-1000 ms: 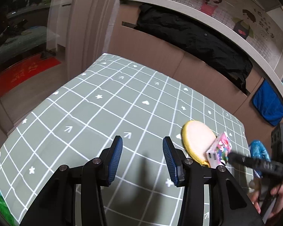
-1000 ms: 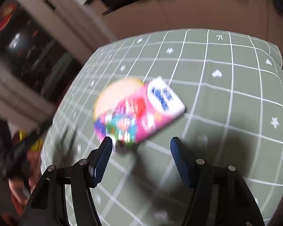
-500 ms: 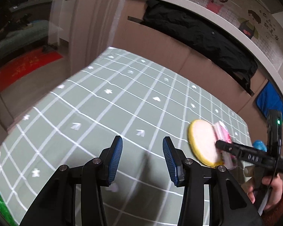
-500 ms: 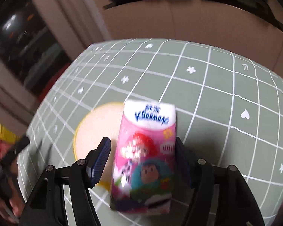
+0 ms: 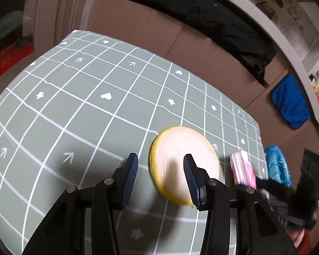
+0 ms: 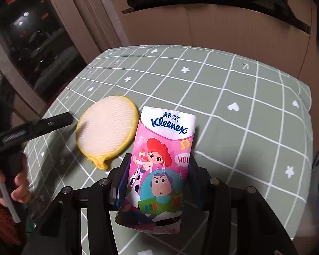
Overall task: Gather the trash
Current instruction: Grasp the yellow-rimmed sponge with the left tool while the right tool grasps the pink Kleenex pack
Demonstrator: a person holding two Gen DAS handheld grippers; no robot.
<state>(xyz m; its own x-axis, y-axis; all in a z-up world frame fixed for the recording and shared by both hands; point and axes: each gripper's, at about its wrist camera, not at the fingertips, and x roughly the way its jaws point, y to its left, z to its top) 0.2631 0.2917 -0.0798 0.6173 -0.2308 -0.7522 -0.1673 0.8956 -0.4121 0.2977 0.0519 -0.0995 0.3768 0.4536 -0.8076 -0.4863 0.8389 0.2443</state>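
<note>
Left wrist view: left hand-held gripper (image 5: 160, 176) open, empty, above green grid-cloth counter (image 5: 85, 106); yellow-rimmed round pad (image 5: 184, 161) partly between fingers, lying flat.

Right wrist view: right hand-held gripper (image 6: 158, 179) closing, pads pressing pink Kleenex tissue pack (image 6: 159, 165), just right of pad (image 6: 106, 129).

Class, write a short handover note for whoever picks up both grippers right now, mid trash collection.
Right gripper: jaws closing around the pink Kleenex tissue pack, which stands between the fingers.
Left gripper: open, empty, aimed at the near edge of the round yellow-rimmed pad.
Both items sit side by side on the green grid tablecloth.
Done: nothing binned yet.
Left: secure the pack, grab the pad, bin both.
</note>
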